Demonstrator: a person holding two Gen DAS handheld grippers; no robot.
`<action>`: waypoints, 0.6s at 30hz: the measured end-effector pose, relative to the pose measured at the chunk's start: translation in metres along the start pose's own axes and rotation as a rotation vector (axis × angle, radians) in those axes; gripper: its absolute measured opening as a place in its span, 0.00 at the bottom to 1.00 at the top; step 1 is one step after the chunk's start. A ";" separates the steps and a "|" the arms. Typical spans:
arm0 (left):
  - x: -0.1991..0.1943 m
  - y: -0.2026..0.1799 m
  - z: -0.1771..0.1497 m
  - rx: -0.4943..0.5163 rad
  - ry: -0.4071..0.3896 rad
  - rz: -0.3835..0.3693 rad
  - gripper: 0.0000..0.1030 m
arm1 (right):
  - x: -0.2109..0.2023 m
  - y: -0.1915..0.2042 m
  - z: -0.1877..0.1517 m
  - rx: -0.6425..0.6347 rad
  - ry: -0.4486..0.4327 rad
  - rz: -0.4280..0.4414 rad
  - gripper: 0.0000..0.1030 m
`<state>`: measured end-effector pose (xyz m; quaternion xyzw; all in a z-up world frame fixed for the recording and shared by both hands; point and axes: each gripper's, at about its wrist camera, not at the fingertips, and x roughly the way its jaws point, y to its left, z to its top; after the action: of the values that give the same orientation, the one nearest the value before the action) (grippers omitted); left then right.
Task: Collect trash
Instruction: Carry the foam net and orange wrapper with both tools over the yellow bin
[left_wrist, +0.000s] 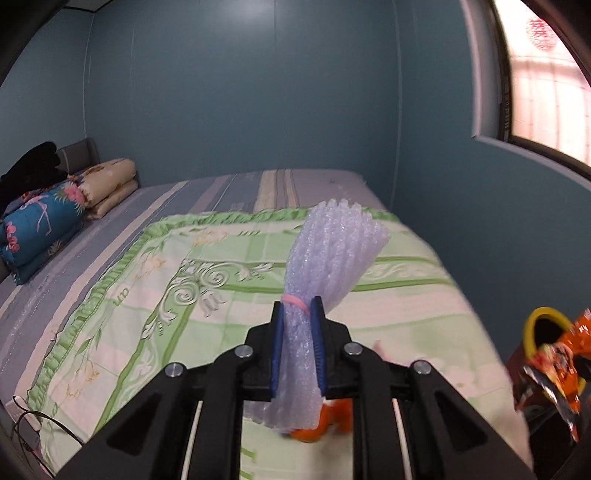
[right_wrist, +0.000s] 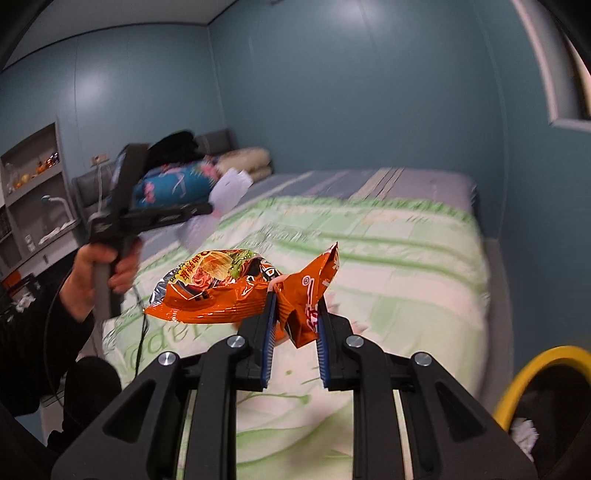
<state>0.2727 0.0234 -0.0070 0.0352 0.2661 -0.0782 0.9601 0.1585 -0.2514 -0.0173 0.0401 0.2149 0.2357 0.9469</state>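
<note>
My left gripper (left_wrist: 297, 306) is shut on a rolled bundle of pale bubble wrap (left_wrist: 325, 258) tied with a pink band, held above the bed. An orange item (left_wrist: 321, 424) lies on the quilt under it. My right gripper (right_wrist: 295, 299) is shut on an orange snack bag (right_wrist: 221, 288), held above the bed's near edge. The left gripper with the bubble wrap (right_wrist: 229, 192) shows at the left in the right wrist view. A bin with a yellow rim (right_wrist: 535, 373) stands low right; it also shows in the left wrist view (left_wrist: 532, 325), with the snack bag (left_wrist: 554, 365) in front of it.
The bed has a green-and-white quilt (left_wrist: 184, 295) over a striped sheet. Folded blankets (left_wrist: 44, 225) and dark clothes lie at its head. Blue walls surround it, a window (left_wrist: 546, 81) at the right. Shelves (right_wrist: 33, 184) stand at the left. White trash (right_wrist: 524, 432) lies inside the bin.
</note>
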 end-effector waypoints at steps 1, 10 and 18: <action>-0.007 -0.009 0.001 0.005 -0.003 -0.009 0.14 | -0.009 -0.002 0.002 0.002 -0.016 -0.015 0.18; -0.059 -0.117 0.002 0.083 -0.033 -0.150 0.14 | -0.107 -0.041 0.007 0.055 -0.173 -0.227 0.18; -0.081 -0.205 -0.006 0.193 -0.068 -0.259 0.14 | -0.160 -0.083 -0.017 0.150 -0.215 -0.465 0.18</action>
<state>0.1663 -0.1673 0.0245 0.0901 0.2268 -0.2277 0.9427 0.0593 -0.3991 0.0147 0.0847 0.1334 -0.0102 0.9874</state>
